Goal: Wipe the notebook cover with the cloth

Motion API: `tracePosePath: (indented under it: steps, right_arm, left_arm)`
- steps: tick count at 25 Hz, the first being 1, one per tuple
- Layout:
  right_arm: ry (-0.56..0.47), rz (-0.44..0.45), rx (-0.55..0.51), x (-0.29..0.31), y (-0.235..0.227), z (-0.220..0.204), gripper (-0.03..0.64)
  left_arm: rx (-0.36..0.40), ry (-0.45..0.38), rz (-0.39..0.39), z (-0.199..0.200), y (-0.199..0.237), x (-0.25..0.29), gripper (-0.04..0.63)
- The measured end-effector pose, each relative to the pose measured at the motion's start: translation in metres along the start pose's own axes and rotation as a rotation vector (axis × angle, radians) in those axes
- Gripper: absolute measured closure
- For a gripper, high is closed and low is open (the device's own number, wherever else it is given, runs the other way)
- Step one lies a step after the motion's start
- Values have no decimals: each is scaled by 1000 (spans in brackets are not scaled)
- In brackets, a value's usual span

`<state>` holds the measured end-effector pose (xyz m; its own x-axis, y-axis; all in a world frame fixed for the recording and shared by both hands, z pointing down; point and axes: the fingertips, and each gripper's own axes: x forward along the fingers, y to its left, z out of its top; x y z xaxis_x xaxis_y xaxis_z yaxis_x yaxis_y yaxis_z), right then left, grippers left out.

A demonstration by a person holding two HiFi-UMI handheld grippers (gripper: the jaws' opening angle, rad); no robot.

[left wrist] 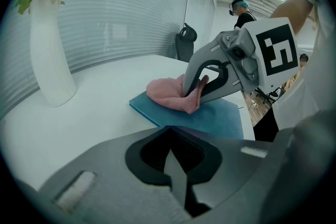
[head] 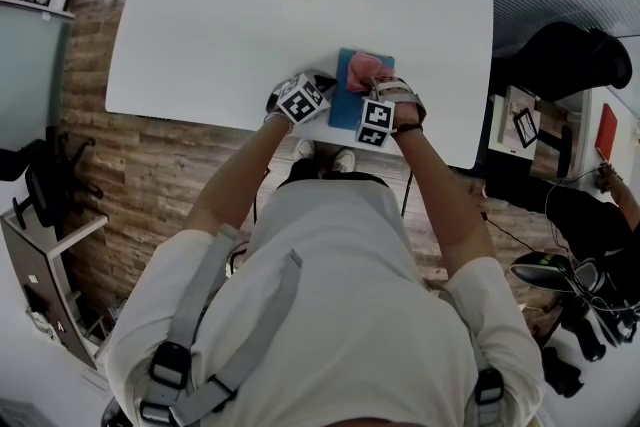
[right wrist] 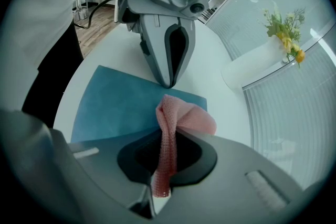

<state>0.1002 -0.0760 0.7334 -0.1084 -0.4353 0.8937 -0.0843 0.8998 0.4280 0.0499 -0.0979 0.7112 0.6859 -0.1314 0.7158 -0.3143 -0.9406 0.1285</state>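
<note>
The right tool (right wrist: pixel 157 186) grips the pink cloth (right wrist: pixel 184 118) atop the blue notebook (right wrist: pixel 115 107). The left tool (left wrist: pixel 176 178), jaws together and empty, is at the notebook's edge.

Notebook (head: pixel 343 110) flat on the table (head: pixel 200 35), near the front edge, right of centre. Cloth (head: pixel 362 70) bunched on the notebook's far half, one end pinched in the right gripper (left wrist: pixel 191 93) (jaws closed on it, tips over the cover). Left gripper (right wrist: pixel 168 81) just left of the notebook, jaws together, tip just beside its edge. Vase (left wrist: pixel 47 55) well behind, at the table's far edge.
</note>
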Motion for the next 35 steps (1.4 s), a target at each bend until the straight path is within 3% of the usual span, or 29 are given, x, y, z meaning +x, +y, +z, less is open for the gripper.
tracePosePath:
  steps: [35]
  right_arm:
    - [-25, 71, 6, -23, 47, 12, 607]
  left_arm:
    - [-1, 0, -1, -2, -1, 2, 598]
